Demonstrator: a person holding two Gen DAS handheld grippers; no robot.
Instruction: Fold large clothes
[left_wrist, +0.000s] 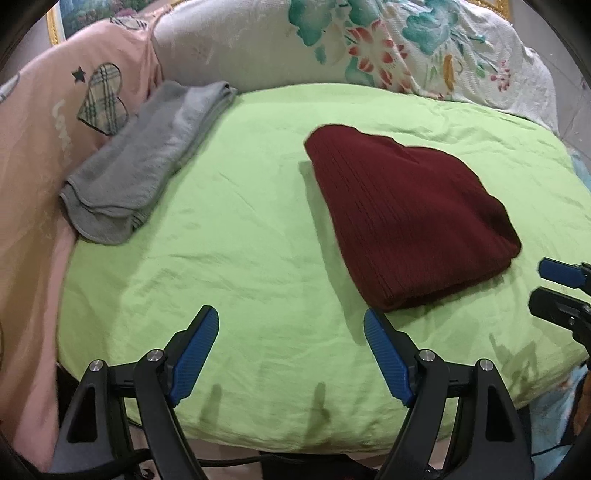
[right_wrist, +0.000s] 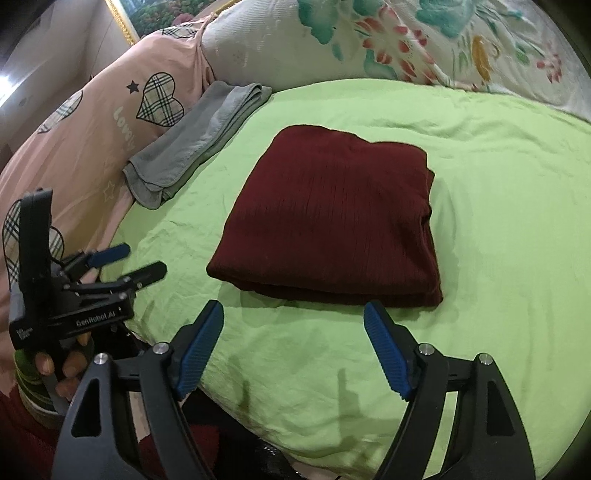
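A: One dark maroon ribbed knit garment (right_wrist: 325, 218) lies folded into a thick, nearly square bundle on the lime-green bed sheet (right_wrist: 498, 258). How does it look from your side?

B: Flat on top, with fine vertical ribbing running along it. The near edge shows stacked layers, and the right edge bulges a little where the fold rounds over. In the left wrist view the same maroon bundle (left_wrist: 406, 218) sits right of centre, one corner pointing toward the camera.

A: Is either tool on it?

B: No. The right gripper (right_wrist: 293, 350) hangs just in front of the near edge, its blue ribbed pads (right_wrist: 199, 354) spread wide with only sheet between them. The left gripper (left_wrist: 291, 354) is likewise spread and empty, off the bundle's near left corner.

A: And around it?

B: A folded grey cloth (right_wrist: 195, 144) lies well apart, at the sheet's far left edge, resting against a pink pillow with plaid hearts (right_wrist: 74, 147). Behind is a white quilt with a teal and red flower print (right_wrist: 388, 40). In the right wrist view, a hand (right_wrist: 62, 365) grips the left tool's black handle.
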